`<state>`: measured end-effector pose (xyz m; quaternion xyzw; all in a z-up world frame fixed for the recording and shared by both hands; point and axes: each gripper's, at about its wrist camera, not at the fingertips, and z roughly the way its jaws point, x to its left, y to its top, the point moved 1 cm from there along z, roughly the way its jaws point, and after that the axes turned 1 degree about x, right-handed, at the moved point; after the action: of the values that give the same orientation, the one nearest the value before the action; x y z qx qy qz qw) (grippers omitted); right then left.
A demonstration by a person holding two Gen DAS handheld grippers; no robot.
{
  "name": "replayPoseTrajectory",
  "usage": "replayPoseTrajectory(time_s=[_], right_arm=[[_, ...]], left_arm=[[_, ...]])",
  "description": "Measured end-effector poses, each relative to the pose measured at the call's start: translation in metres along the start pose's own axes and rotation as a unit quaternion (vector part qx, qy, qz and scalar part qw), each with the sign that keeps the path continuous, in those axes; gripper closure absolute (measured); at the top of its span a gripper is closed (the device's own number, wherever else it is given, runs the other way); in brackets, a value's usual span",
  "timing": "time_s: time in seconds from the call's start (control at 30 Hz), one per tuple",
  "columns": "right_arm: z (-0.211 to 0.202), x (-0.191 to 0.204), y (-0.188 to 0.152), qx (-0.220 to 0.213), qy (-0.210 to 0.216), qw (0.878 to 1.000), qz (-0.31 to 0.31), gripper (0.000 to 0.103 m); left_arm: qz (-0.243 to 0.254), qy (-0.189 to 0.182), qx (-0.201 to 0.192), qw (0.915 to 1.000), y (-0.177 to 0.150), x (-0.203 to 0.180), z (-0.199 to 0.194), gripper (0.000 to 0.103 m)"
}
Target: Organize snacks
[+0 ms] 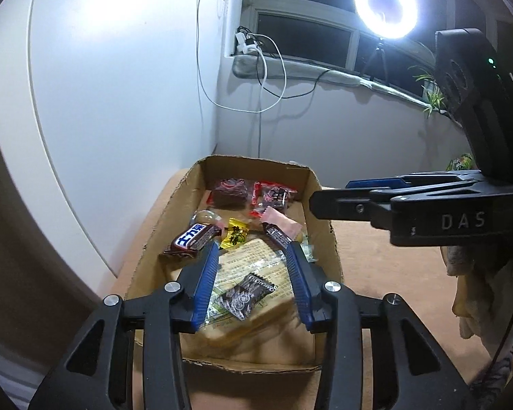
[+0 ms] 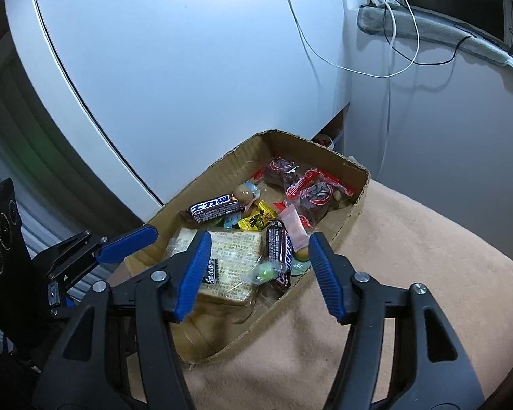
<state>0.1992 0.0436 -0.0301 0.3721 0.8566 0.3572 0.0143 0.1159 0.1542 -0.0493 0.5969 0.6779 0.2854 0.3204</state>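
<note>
A shallow cardboard box (image 1: 328,229) (image 2: 354,201) holds several snacks: a brown bar with blue lettering (image 1: 192,237) (image 2: 215,207), a second brown bar (image 2: 279,249), a yellow candy (image 1: 234,235) (image 2: 258,220), a flat cracker pack (image 1: 253,270) (image 2: 232,259), a small dark packet (image 1: 248,295), a pink sachet (image 1: 282,223) (image 2: 296,227) and two red-trimmed dark packs (image 1: 253,193) (image 2: 307,188). My left gripper (image 1: 253,249) is open and empty above the box. My right gripper (image 2: 258,239) is open and empty above the box's near end; it also shows in the left wrist view (image 1: 328,201).
The box sits on a beige cloth-covered surface (image 2: 410,239) against a white cabinet (image 2: 188,68). Cables (image 1: 270,68) hang from the windowsill. A ring light (image 1: 384,7) shines at the window. Crumpled cloth (image 1: 475,283) lies at the right.
</note>
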Motion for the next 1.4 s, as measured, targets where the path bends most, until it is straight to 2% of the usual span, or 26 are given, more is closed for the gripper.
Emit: replayPoseTrajectory(time_s=[0.43,0.47,0.53,0.6,0.67,0.7,0.8,0.9,0.97,1.0,1.03,1.17,1.4], right_arm=[[-0.02,-0.004,-0.006,-0.014,-0.01,1.0,0.0,0.041],[-0.022,-0.003,-0.007,-0.016,-0.011,1.0,0.0,0.041],[-0.028,-0.003,-0.009,-0.022,-0.011,1.0,0.001,0.041],[-0.035,-0.001,-0.012,-0.029,-0.014,0.999,-0.001,0.04],[-0.041,0.001,-0.016,-0.036,-0.023,0.999,-0.005,0.033],[-0.045,0.002,-0.019,-0.043,-0.029,0.999,-0.008,0.026],[-0.059,0.009,-0.031,-0.061,-0.04,0.997,-0.02,0.024],[-0.069,0.012,-0.043,-0.071,-0.062,0.995,-0.029,0.024],[-0.073,0.013,-0.05,-0.075,-0.079,0.994,-0.032,0.019],[-0.075,0.012,-0.054,-0.076,-0.088,0.993,-0.032,0.013],[-0.077,0.012,-0.058,-0.078,-0.095,0.992,-0.03,0.012],[-0.083,0.006,-0.069,-0.08,-0.11,0.99,-0.02,0.012],[-0.091,-0.001,-0.072,-0.085,-0.115,0.99,-0.009,0.012]], left_arm=[[-0.005,-0.004,-0.006,1.0,0.002,-0.005,-0.008,0.063],[-0.006,-0.007,-0.008,0.9999,0.002,-0.006,-0.009,0.062],[-0.009,-0.004,-0.011,0.9999,0.001,-0.006,-0.012,0.051],[-0.012,-0.003,-0.013,0.9998,0.001,-0.006,-0.015,0.05],[-0.016,-0.002,-0.014,0.9998,0.0,-0.007,-0.019,0.05],[-0.02,-0.001,-0.016,0.9997,-0.001,-0.007,-0.022,0.05],[-0.031,0.008,-0.027,0.9991,-0.006,-0.008,-0.033,0.037],[-0.044,0.014,-0.032,0.9984,-0.012,-0.007,-0.043,0.036],[-0.049,0.021,-0.036,0.9979,-0.015,-0.007,-0.049,0.034],[-0.052,0.025,-0.038,0.9976,-0.017,-0.008,-0.052,0.029],[-0.054,0.032,-0.039,0.9973,-0.019,-0.008,-0.054,0.026],[-0.054,0.06,-0.046,0.9957,-0.025,-0.012,-0.062,0.025],[-0.05,0.064,-0.048,0.9955,-0.026,-0.015,-0.068,0.025]])
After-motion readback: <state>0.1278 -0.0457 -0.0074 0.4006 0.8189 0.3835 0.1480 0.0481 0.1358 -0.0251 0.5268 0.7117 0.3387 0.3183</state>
